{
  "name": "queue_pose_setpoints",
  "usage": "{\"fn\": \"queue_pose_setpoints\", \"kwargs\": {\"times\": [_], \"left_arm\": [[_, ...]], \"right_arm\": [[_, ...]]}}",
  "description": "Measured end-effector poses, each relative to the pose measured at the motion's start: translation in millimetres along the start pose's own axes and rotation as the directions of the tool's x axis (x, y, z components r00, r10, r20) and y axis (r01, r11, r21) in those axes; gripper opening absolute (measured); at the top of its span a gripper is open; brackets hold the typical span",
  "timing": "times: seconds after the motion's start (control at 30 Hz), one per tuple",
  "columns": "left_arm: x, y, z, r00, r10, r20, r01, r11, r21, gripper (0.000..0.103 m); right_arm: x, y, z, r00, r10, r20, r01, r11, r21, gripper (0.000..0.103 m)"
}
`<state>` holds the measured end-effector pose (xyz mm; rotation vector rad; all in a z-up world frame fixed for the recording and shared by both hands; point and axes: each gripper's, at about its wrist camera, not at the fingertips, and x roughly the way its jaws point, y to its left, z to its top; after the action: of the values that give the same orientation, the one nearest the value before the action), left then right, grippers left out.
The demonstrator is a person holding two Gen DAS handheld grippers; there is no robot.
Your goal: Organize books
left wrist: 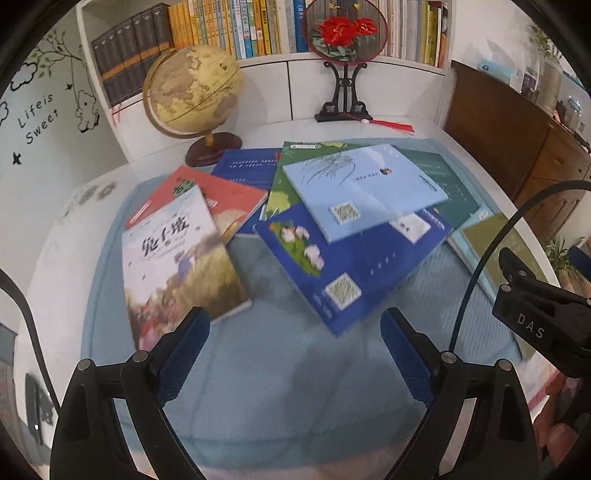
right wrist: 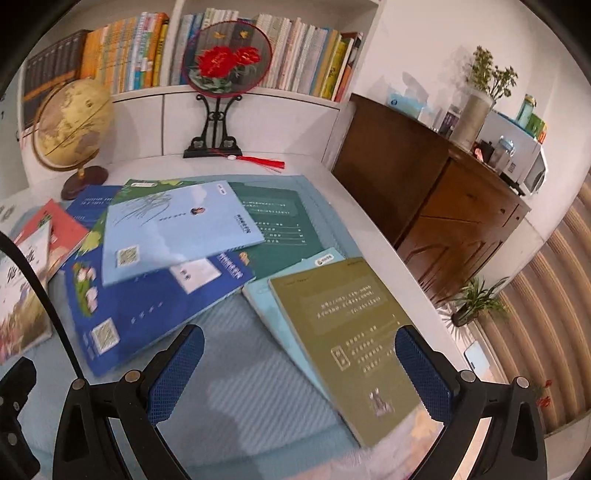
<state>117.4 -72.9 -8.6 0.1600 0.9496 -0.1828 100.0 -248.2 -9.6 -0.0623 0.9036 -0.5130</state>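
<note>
Lying scattered and overlapping on a blue mat [left wrist: 280,369] on the white table [right wrist: 332,177] are the books: we see a light blue book [left wrist: 365,192] topmost at the centre, resting on a royal blue book [left wrist: 354,266] and a green book [left wrist: 280,192]. At 9 o'clock from that pile lies a meadow-cover book [left wrist: 177,266], overlapping a red book [left wrist: 221,192]. At 4 o'clock from the pile, an olive book [right wrist: 351,332] sits on a pale teal book [right wrist: 273,310], with a dark green book [right wrist: 280,221] behind them.

Our left hand-held gripper [left wrist: 295,354] hovers wide open above bare mat, holding nothing. Our right hand-held gripper [right wrist: 299,373] is likewise spread wide and empty, the olive book's near corner lying between its fingers.

At 11 o'clock stands a globe [left wrist: 195,88], at 12 o'clock a round embroidered fan [left wrist: 343,33], before a filled bookshelf [left wrist: 229,26].
</note>
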Motion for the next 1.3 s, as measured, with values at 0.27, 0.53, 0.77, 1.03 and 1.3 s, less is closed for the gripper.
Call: {"fn": "queue_pose_setpoints", "kwargs": {"times": [0.27, 0.53, 0.77, 1.03, 1.3], "left_arm": [[31.9, -8.9, 26.4, 0.999, 0.012, -0.050, -0.011, 1.000, 0.011, 0.093], [58.3, -11.9, 50.5, 0.993, 0.082, -0.081, -0.079, 0.996, 0.036, 0.093], [90.9, -0.6, 70.0, 0.988, 0.119, -0.098, -0.114, 0.992, 0.048, 0.093], [125.0, -1.9, 94.4, 0.993, 0.041, -0.113, -0.024, 0.990, 0.142, 0.093], [155.9, -19.4, 112.5, 0.985, -0.070, -0.161, 0.108, 0.965, 0.241, 0.093]], "right_arm": [[42.1, -8.3, 22.9, 0.998, 0.030, -0.057, -0.028, 0.999, 0.037, 0.103], [81.1, -15.5, 38.7, 0.989, 0.103, -0.110, -0.092, 0.991, 0.097, 0.103], [111.7, -2.4, 56.3, 0.970, 0.188, -0.154, -0.176, 0.980, 0.091, 0.103], [148.7, 8.6, 63.7, 0.926, 0.301, -0.229, -0.284, 0.953, 0.105, 0.103], [176.4, 18.8, 65.9, 0.832, 0.461, -0.308, -0.430, 0.887, 0.168, 0.088]]}}
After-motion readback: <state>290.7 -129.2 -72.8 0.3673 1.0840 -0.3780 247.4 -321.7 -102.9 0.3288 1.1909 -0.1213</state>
